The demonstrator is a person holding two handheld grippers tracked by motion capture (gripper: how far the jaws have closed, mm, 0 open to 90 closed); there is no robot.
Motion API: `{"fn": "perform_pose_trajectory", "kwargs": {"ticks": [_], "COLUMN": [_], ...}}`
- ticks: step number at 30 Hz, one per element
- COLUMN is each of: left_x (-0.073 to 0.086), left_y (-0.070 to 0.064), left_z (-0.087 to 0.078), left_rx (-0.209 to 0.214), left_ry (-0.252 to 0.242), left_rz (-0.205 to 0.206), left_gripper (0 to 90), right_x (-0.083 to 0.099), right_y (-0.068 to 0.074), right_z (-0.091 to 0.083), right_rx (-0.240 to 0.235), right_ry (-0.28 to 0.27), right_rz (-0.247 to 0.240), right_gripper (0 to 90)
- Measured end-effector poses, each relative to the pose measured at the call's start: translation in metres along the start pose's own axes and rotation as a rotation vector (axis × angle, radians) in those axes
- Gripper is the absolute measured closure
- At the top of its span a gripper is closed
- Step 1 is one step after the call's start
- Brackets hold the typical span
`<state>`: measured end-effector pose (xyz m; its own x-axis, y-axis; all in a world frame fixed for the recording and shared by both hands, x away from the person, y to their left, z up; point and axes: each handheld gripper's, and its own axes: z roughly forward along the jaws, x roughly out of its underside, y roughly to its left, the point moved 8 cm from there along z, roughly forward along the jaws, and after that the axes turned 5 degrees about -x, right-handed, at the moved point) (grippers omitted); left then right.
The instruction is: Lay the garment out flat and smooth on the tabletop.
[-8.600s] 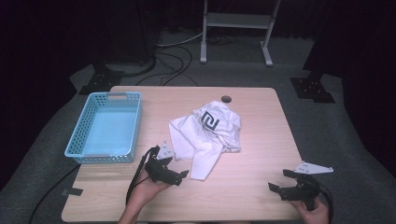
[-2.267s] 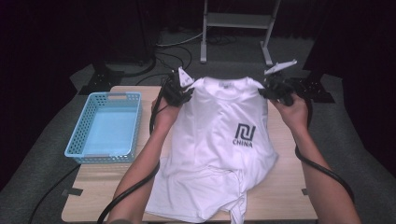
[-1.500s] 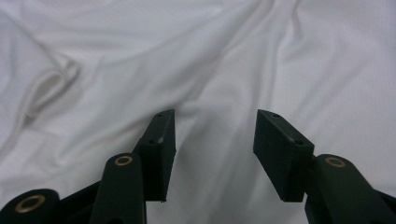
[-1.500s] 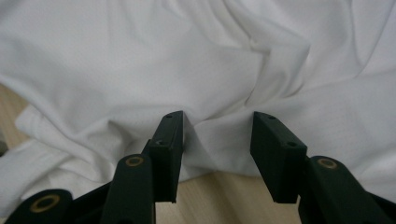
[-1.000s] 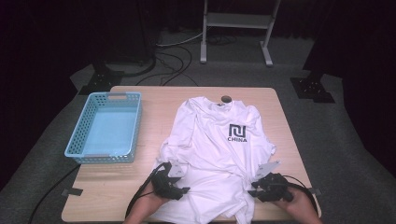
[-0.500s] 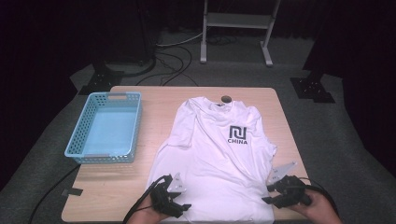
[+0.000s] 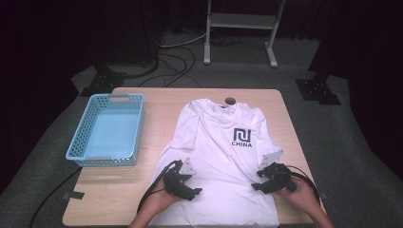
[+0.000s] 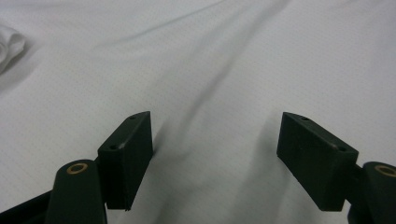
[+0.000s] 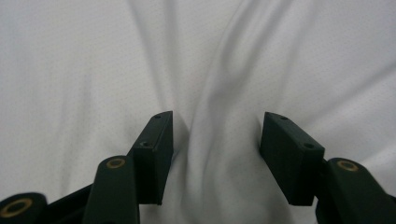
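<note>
Your white T-shirt (image 7: pixel 223 156) lies spread flat, front up, on the right half of the desk (image 7: pixel 157 102), collar toward the far edge and its black "CHINA" print on the chest, with the empty light-blue basket (image 7: pixel 107 130) well apart at the left. Your left tool (image 7: pixel 183 183) sits over the shirt's lower left part, its jaws wide apart with only smooth cloth between them. Your right tool (image 7: pixel 266 178) sits near the lower right edge, jaws apart and straddling a raised fold without pinching it.
</note>
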<state>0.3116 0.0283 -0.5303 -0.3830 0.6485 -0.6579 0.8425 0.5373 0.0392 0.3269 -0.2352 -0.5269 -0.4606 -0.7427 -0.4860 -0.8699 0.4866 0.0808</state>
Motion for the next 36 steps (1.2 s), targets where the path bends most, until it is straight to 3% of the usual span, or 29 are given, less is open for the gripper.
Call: {"fn": "perform_pose_trajectory", "kwargs": {"ticks": [3,7,12,15,16,18,20,21,22,23,25,27,31,36], "left_x": [0.005,0.01,0.015,0.017,0.012,0.008,-0.008,-0.008,-0.013,-0.023,-0.027,-0.033,-0.031,-0.026], "left_y": [-0.014,-0.043,-0.077,-0.091,-0.088,-0.082,-0.06,-0.06,-0.053,-0.04,-0.034,-0.018,-0.014,-0.02], "left_z": [-0.006,-0.012,-0.018,-0.023,-0.023,-0.023,-0.016,-0.016,-0.011,-0.001,0.004,0.021,0.029,0.027], "left_rx": [0.014,0.044,0.096,0.135,0.095,0.078,0.031,0.031,0.018,0.001,-0.006,-0.04,-0.037,-0.032], "left_ry": [-0.014,-0.028,-0.025,0.001,-0.001,-0.016,-0.044,-0.044,-0.052,-0.051,-0.047,-0.004,0.028,0.023], "left_rz": [-0.028,-0.055,-0.044,-0.004,0.048,0.059,0.064,0.064,0.07,0.069,0.078,0.082,0.071,0.066], "left_gripper": [26.2,26.2,26.2,26.0,22.1,20.4,18.5,18.4,18.4,16.8,15.5,10.4,10.2,8.5], "right_x": [0.013,0.032,0.052,0.065,0.067,0.063,0.037,0.037,0.028,0.01,-0.004,-0.014,-0.021,-0.012], "right_y": [0.004,0.013,0.029,0.038,0.041,0.041,0.032,0.032,0.027,0.013,0.001,-0.01,-0.018,-0.009], "right_z": [-0.006,-0.016,-0.025,-0.033,-0.038,-0.04,-0.041,-0.041,-0.038,-0.029,-0.017,-0.005,0.012,0.012], "right_rx": [-0.015,-0.024,-0.031,-0.054,-0.062,-0.054,-0.032,-0.032,-0.014,0.0,-0.022,-0.015,-0.017,0.014], "right_ry": [0.014,0.033,0.052,0.1,0.14,0.121,0.039,0.039,0.025,-0.002,-0.015,-0.029,-0.028,-0.036], "right_rz": [-0.018,-0.033,-0.05,-0.064,-0.046,-0.055,-0.05,-0.05,-0.056,-0.032,0.021,0.043,0.071,0.017], "right_gripper": [41.3,39.3,38.3,38.2,38.1,37.1,30.9,30.9,29.0,23.3,22.9,21.1,20.2,19.6]}}
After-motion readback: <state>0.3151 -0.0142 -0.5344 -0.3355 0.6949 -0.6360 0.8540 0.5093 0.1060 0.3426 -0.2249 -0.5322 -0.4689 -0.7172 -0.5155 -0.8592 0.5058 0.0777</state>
